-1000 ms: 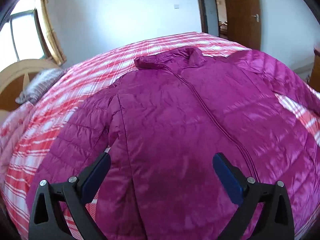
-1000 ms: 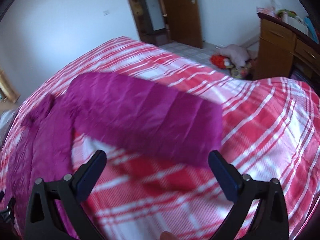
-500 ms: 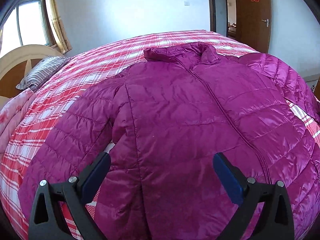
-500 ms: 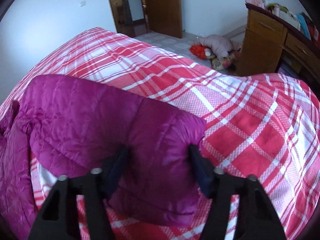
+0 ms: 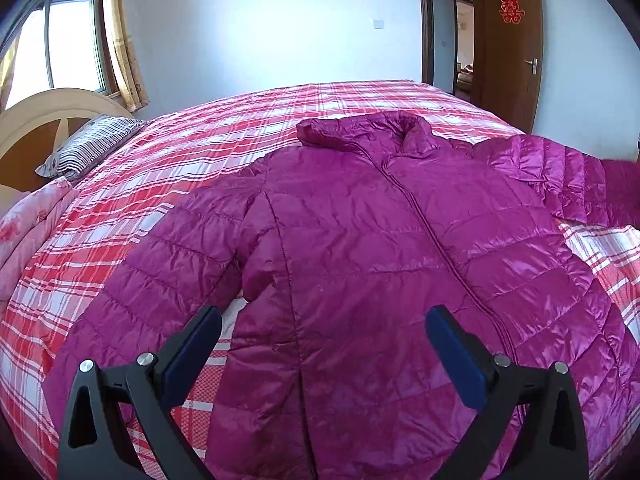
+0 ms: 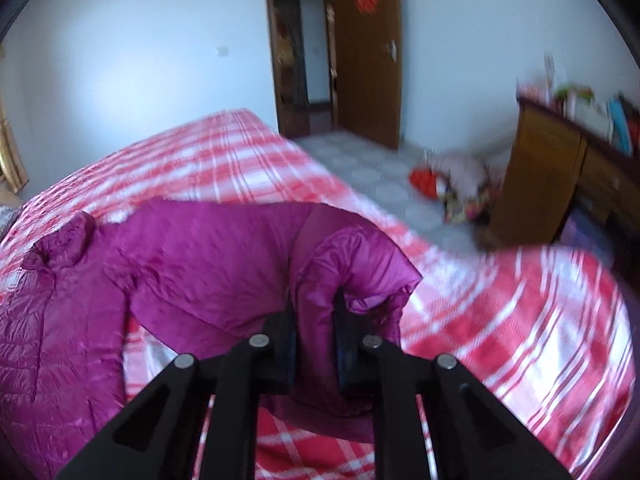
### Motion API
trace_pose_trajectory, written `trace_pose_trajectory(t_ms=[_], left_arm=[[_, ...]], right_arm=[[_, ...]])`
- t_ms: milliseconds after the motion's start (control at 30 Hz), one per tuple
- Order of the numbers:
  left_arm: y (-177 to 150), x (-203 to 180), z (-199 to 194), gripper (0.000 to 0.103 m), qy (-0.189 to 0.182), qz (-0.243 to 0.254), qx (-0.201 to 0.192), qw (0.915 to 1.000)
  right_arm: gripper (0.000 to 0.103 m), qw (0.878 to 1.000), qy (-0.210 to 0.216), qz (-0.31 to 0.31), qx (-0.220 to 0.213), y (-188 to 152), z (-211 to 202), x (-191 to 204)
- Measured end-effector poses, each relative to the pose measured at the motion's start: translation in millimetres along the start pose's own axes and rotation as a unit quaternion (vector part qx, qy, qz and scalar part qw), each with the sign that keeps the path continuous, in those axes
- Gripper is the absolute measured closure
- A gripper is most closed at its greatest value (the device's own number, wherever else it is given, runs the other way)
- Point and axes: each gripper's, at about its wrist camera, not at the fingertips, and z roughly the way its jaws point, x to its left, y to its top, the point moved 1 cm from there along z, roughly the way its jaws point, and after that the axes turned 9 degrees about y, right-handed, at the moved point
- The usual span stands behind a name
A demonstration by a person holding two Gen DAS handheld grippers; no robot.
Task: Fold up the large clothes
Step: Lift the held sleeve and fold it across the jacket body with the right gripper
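**Sleeve pinched, jacket flat on the bed**

From the left wrist view we saw the magenta jacket lying front-up on the plaid bed, our left gripper hovering over its near hem with jaws wide apart and empty.

From the right wrist view, blurred, our right gripper was closing its jaws on the sleeve, the cuff bunched between them and raised off the bed.

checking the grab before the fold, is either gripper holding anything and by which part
The right gripper, jaws closing, pinches the jacket by its sleeve end. The left gripper holds nothing.
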Motion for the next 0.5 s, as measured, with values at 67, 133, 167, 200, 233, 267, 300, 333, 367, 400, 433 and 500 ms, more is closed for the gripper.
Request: trace_pose_trajectory(t_ms=[67, 133, 167, 200, 233, 267, 300, 333, 367, 400, 433, 500], left_arm=[[0.1, 3.7, 0.3, 0.001, 0.000, -0.004, 0.000, 1.0000], [0.1, 6.4, 1.2, 0.001, -0.001, -0.006, 0.001, 1.0000], [0.3, 8.2, 1.8, 0.001, -0.001, -0.008, 0.002, 1.0000], [0.7, 9.6, 2.2, 0.001, -0.001, -0.009, 0.003, 1.0000], [1.5, 11.8, 2.6, 0.001, 0.000, -0.011, 0.002, 0.9999], [1.8, 13.2, 2.7, 0.001, 0.001, -0.012, 0.002, 0.9999], [2.1, 15.3, 2.4, 0.001, 0.002, -0.013, 0.001, 0.9999], [2.9, 17.8, 3.0, 0.001, 0.003, -0.015, 0.001, 0.9999], [3.2, 21.4, 3.3, 0.001, 0.004, -0.018, 0.001, 0.9998], [3.3, 23.8, 3.5, 0.001, 0.005, -0.020, 0.001, 0.9998], [3.2, 27.1, 3.8, 0.001, 0.006, -0.022, 0.002, 0.9997], [2.7, 32.8, 4.4, 0.001, 0.009, -0.026, 0.003, 0.9996]], right_arm=[[0.088, 0.999, -0.005, -0.039, -0.026, 14.6, -10.7, 21.7], [0.088, 0.995, -0.005, -0.081, -0.051, 26.7, -20.6, 45.9], [0.088, 0.993, -0.002, -0.104, -0.064, 31.8, -25.5, 60.9], [0.088, 0.989, 0.001, -0.125, -0.074, 36.1, -29.5, 75.0], [0.088, 0.985, 0.006, -0.150, -0.083, 39.3, -34.2, 91.8], [0.089, 0.981, 0.013, -0.173, -0.091, 41.3, -37.5, 108.3], [0.089, 0.975, 0.021, -0.198, -0.098, 42.4, -40.2, 128.2], [0.089, 0.968, 0.035, -0.225, -0.105, 42.4, -43.4, 152.0], [0.089, 0.964, 0.046, -0.239, -0.107, 41.5, -43.8, 166.8], [0.089, 0.960, 0.058, -0.253, -0.107, 39.0, -44.4, 180.3], [0.089, 0.954, 0.073, -0.271, -0.109, 36.3, -44.1, 201.4], [0.089, 0.942, 0.091, -0.304, -0.107, 27.3, -39.4, 232.6]])
